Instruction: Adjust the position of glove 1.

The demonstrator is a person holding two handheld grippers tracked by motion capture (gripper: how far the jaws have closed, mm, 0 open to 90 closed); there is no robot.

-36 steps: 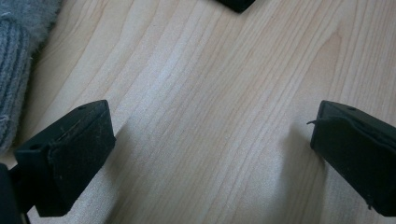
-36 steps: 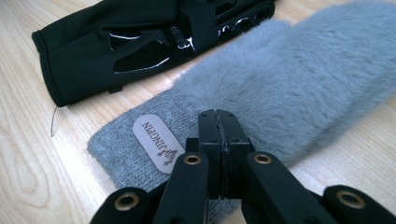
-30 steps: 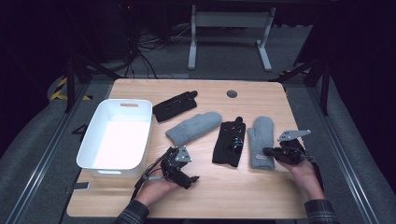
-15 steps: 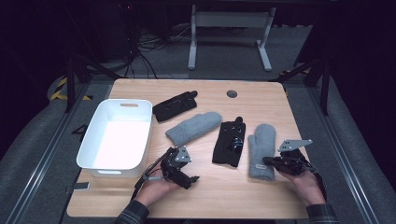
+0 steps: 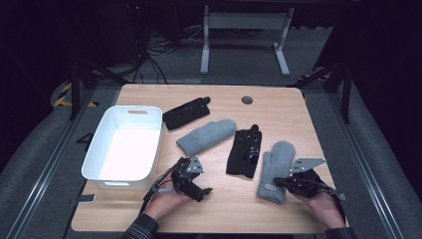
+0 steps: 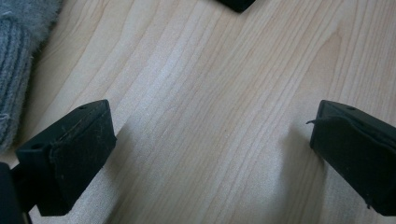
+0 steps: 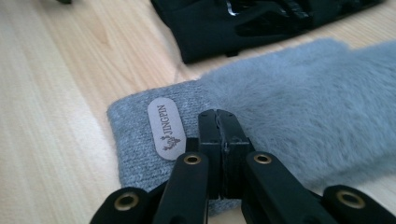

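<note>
In the high view, your right gripper (image 5: 279, 182) sat at the lower right of the frame, at the cuff end of the grey mitten (image 5: 274, 169) nearest it; a second before, that hand had been higher in the frame, alongside the mitten's upper half, so you had drawn it down toward the near edge of the wooden table (image 5: 278, 107). I judge that this put you in place to take the mitten by its cuff. Your left gripper (image 5: 200, 187) lay at the lower middle on bare wood, just where it had been, to the right of the white bin (image 5: 94, 160). A second grey mitten (image 5: 205, 135) lay at the centre, with one black glove (image 5: 245, 151) between the two mittens and another black glove (image 5: 186, 112) above, by the bin's far corner. In the left gripper view, the jaws stood wide apart over bare wood, with a grey mitten's edge (image 6: 18, 60) at the upper left. In the right gripper view, the jaws were pressed together at the lower centre, their tips over the ribbed cuff; whether they pinched any cloth, I cannot tell. The mitten (image 7: 289, 121) looked fluffy across the right, with an oval label (image 7: 166, 128) on its knit cuff.
</note>
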